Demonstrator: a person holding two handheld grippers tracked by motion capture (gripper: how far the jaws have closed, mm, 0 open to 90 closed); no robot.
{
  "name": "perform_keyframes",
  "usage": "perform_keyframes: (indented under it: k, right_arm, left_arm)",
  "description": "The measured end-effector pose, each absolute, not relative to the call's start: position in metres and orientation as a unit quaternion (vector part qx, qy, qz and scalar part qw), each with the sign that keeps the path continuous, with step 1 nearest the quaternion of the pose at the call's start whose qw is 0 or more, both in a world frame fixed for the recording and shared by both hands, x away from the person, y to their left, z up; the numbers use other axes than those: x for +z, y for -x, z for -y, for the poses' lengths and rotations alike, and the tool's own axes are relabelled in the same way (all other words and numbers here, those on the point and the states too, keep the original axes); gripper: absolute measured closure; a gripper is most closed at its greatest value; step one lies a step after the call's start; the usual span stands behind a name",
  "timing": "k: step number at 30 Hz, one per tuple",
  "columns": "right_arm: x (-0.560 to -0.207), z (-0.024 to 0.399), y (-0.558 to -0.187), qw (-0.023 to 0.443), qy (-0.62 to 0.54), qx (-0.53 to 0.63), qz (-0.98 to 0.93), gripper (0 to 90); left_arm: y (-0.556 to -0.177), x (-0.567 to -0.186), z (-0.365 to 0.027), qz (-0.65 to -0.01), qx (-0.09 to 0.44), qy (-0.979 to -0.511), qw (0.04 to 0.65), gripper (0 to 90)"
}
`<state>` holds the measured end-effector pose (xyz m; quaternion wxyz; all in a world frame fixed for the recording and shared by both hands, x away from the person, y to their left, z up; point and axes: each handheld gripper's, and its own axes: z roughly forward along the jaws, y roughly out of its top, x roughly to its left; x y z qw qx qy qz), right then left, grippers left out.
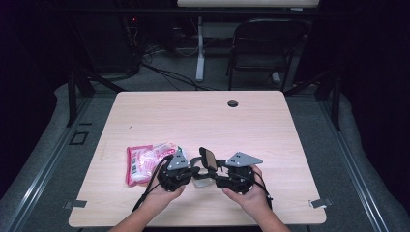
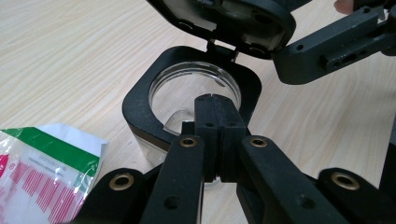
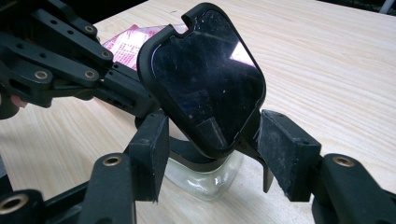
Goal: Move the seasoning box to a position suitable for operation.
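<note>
Glass jar (image 2: 187,100) with its black hinged lid (image 3: 205,77) flipped up is sitting near the table's (image 1: 203,121) front edge, between our hands. We are clamping the left gripper (image 2: 215,100) tight on its black rim, while the right gripper (image 3: 212,144) is straddling the lid, jaws apart. Farther left, a pink packet (image 1: 142,162) is lying.

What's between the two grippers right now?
A clear glass jar with a black collar and its hinged black lid raised open. The high view shows it between the left gripper and right gripper.
</note>
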<state>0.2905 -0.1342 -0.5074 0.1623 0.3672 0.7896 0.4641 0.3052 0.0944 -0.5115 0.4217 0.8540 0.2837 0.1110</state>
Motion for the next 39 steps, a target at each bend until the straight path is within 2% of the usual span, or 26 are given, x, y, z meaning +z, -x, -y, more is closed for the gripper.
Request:
perform_keyframes:
  k: [25, 39]
  right_arm:
    - [-0.503, 0.153, -0.29, 0.169, -0.381, 0.473, -0.776, 44.0]
    - [-0.504, 0.161, -0.291, 0.162, -0.383, 0.468, -0.78, 48.9]
  left_arm:
    - [-0.305, -0.512, -0.094, -0.282, 0.112, -0.855, 0.42, 89.6]
    - [-0.305, -0.511, -0.095, -0.28, 0.111, -0.857, 0.419, 89.5]
